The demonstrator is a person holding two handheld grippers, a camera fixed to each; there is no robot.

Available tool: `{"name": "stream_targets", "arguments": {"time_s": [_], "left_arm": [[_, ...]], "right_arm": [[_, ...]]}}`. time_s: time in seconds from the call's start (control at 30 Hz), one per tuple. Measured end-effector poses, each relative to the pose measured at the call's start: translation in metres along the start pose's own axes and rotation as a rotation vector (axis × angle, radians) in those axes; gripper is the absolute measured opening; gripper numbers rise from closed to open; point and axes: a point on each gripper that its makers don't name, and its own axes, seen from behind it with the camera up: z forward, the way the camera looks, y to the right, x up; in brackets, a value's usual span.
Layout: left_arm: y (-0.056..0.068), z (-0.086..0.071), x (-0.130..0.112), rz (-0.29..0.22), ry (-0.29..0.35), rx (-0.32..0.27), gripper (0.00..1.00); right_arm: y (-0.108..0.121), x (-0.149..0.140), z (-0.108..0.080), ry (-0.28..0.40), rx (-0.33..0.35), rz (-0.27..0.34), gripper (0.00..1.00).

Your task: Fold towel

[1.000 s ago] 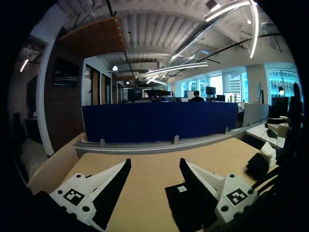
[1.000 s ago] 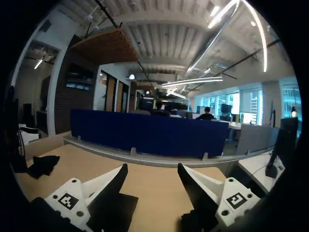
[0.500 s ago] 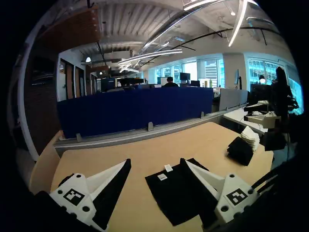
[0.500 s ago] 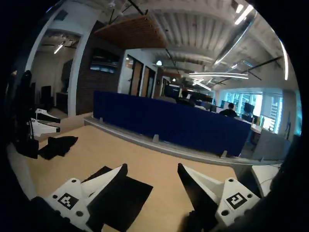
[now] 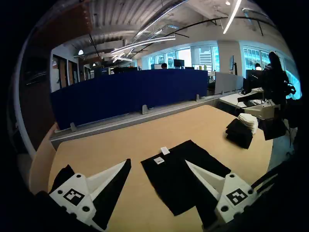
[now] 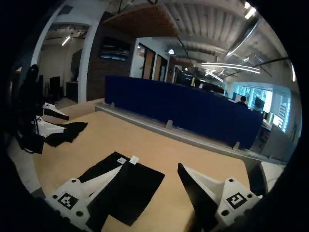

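Observation:
A black towel (image 5: pixel 181 178) lies flat on the wooden table (image 5: pixel 116 150), with two small white tags (image 5: pixel 165 150) near its far edge. My left gripper (image 5: pixel 156 162) hovers open above it, the right finger over the cloth and the left finger over bare wood. In the right gripper view the same towel (image 6: pixel 131 185) lies under the left finger of my right gripper (image 6: pixel 152 166), which is open and holds nothing. Each gripper also shows far off in the other's view: the right gripper (image 5: pixel 262 110) and the left gripper (image 6: pixel 48 118).
A stack of folded black and white towels (image 5: pixel 241 129) sits at the table's right end. A loose pile of black cloth (image 6: pixel 67 131) lies at the left end, by the left gripper. A blue partition (image 5: pixel 131 94) on a grey rail bounds the far edge.
Both cameras have tilted down toward the table and turned inward, bringing the whole flat towel into view. The fingers of both grippers stay spread the same.

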Motion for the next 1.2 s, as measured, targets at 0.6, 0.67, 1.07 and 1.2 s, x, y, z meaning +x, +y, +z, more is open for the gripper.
{"name": "stream_targets", "arguments": {"time_s": [0.6, 0.67, 1.07, 1.2], "left_arm": [[0.026, 0.020, -0.083, 0.008, -0.128, -0.055, 0.93], [0.028, 0.022, -0.091, 0.006, -0.141, -0.060, 0.93], [0.040, 0.030, -0.144, 0.016, -0.250, -0.092, 0.93], [0.045, 0.033, -0.157, 0.022, -0.278, -0.107, 0.93]], "right_arm": [[-0.018, -0.091, 0.022, -0.133, 0.048, 0.004, 1.00], [-0.020, -0.102, 0.024, -0.151, 0.053, 0.002, 1.00], [-0.037, -0.160, 0.032, -0.251, 0.097, -0.011, 1.00], [-0.044, -0.178, 0.033, -0.284, 0.113, -0.019, 1.00]]}}
